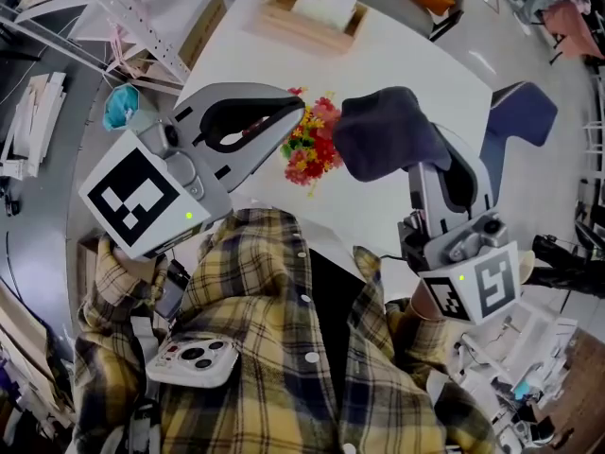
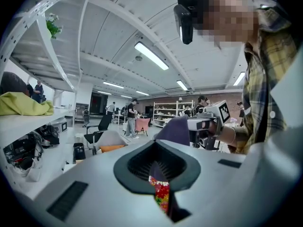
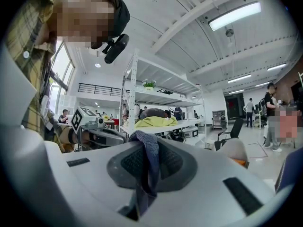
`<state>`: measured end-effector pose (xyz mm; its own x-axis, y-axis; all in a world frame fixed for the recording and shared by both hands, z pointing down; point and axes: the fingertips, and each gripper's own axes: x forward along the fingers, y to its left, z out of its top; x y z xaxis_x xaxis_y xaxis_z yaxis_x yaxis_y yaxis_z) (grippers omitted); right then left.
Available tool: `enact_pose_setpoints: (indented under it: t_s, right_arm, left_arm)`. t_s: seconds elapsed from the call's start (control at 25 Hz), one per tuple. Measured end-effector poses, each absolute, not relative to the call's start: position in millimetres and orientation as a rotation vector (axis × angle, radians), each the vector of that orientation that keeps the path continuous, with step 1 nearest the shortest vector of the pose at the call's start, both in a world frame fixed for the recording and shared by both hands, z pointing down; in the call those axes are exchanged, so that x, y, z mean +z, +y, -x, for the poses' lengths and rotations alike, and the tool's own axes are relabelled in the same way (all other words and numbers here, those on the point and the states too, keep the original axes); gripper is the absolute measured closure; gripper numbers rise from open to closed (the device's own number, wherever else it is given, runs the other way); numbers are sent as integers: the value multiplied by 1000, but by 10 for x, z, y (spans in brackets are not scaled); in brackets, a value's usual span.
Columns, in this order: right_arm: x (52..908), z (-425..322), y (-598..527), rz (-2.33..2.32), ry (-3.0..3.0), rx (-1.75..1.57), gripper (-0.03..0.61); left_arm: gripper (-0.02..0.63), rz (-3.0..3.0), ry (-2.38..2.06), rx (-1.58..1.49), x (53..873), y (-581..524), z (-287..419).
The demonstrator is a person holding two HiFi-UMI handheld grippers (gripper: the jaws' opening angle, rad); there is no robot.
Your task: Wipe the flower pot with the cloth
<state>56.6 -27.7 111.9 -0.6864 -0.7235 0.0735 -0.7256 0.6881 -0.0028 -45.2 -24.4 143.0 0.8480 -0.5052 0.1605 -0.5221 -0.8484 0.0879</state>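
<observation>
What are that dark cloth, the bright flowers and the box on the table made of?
Cloth: soft knitted or woven fabric, dark blue, matte; it droops in folds. Flowers: likely artificial, plastic or fabric, given the very vivid red and yellow; not certain. Box: pale bare wood, by its colour.

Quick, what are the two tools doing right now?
Left tool: closed on the flowers.
Right tool: closed, holding the dark cloth.
</observation>
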Motion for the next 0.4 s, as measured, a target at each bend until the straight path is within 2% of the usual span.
enact_pose_setpoints:
  t_s: [0.4]
  right_arm:
    - [1172,-595,-283,-1234,-2805,90,561]
  left_arm:
    - [604,-2882,-762,214,1476,-220,383]
